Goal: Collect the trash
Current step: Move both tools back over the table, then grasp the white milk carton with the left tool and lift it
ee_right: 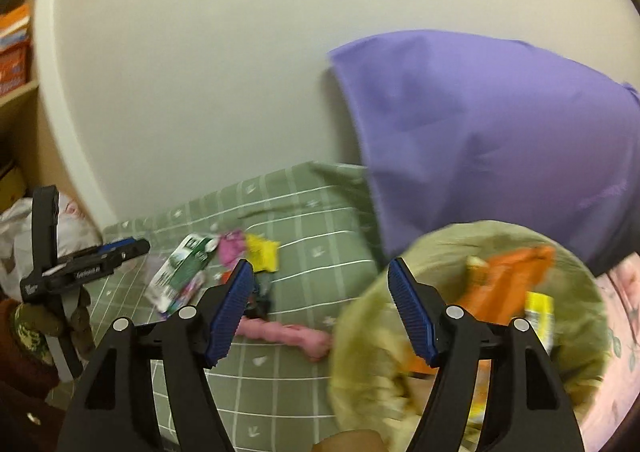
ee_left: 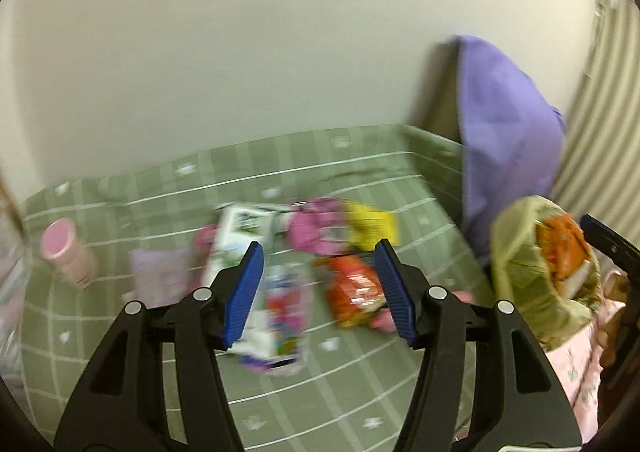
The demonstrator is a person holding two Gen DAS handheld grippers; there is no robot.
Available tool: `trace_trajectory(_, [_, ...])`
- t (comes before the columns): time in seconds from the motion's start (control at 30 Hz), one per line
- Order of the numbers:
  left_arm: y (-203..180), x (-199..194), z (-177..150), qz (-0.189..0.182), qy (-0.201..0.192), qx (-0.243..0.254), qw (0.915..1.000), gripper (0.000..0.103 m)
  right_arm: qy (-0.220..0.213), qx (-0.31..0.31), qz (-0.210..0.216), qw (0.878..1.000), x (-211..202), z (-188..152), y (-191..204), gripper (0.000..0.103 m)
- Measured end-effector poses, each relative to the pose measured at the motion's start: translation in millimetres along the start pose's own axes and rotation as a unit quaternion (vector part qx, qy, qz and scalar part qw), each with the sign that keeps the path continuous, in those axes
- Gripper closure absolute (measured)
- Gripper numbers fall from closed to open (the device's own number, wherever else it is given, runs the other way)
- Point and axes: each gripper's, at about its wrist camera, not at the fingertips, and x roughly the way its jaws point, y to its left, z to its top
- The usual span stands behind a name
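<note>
Trash lies on a green checked bedspread (ee_left: 360, 380): a white and green carton (ee_left: 236, 236), a pink wrapper (ee_left: 316, 232), a yellow wrapper (ee_left: 372, 226), an orange snack packet (ee_left: 352, 288) and a colourful wrapper (ee_left: 280, 324). My left gripper (ee_left: 320, 292) is open above the colourful wrapper and orange packet, holding nothing. A yellow-green trash bag (ee_right: 472, 324) holds an orange packet (ee_right: 504, 276) and yellow wrapper (ee_right: 540, 316); it also shows in the left wrist view (ee_left: 532, 264). My right gripper (ee_right: 320, 312) is open, its right finger over the bag's mouth.
A purple pillow (ee_right: 500, 140) leans on the white wall at the bed's right. A pink cup (ee_left: 66, 252) lies at the bed's left. A pink cloth strip (ee_right: 288, 334) lies by the bag. Shelves with boxes (ee_right: 14, 48) stand far left.
</note>
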Motion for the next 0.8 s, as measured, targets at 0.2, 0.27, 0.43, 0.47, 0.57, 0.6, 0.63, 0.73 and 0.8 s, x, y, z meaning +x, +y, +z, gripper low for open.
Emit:
trace_trajectory(0.2, [60.2, -4.3, -13.7, 0.042, 0.001, -0.054, 0.9977, 0.047, 0.023, -0.056, 0.027, 0.998, 29.5, -0.4, 35.8, 0.037])
trace_trajectory(0.27, [78.2, -2.6, -17.9, 0.056, 0.005, -0.074, 0.9957, 0.046, 0.034, -0.067, 0.036, 0.997, 39.1, -0.7, 45.2, 0.037])
trace_trajectory(0.43, [105.9, 6.6, -24.2, 0.061, 0.017, -0.108, 0.9921, 0.046, 0.051, -0.079, 0.038, 0.995, 57.8, -4.1, 54.9, 0.037])
trace_trajectory(0.47, [107.1, 9.0, -24.3, 0.054, 0.019, -0.109, 0.9924, 0.046, 0.058, -0.082, 0.04, 0.994, 62.0, -5.1, 56.2, 0.037])
trace_trajectory(0.57, [102.4, 20.6, -18.9, 0.029, 0.029, -0.098, 0.9943, 0.045, 0.072, -0.088, 0.04, 0.993, 74.4, -8.4, 59.4, 0.039])
trace_trajectory(0.6, [99.1, 25.8, -15.8, 0.02, 0.035, -0.091, 0.9951, 0.043, 0.076, -0.088, 0.038, 0.993, 78.3, -10.1, 60.0, 0.039])
trace_trajectory(0.63, [94.7, 32.8, -12.2, 0.009, 0.043, -0.08, 0.9958, 0.042, 0.078, -0.086, 0.033, 0.993, 82.4, -11.6, 60.3, 0.039])
trace_trajectory(0.73, [76.4, 56.9, 0.0, -0.006, 0.067, -0.037, 0.997, 0.042, 0.084, -0.079, 0.028, 0.993, 89.6, -14.3, 58.1, 0.039])
trace_trajectory(0.8, [65.4, 75.0, 7.4, -0.007, 0.081, -0.014, 0.9966, 0.042, 0.096, -0.071, 0.021, 0.993, 95.1, -16.5, 54.9, 0.039])
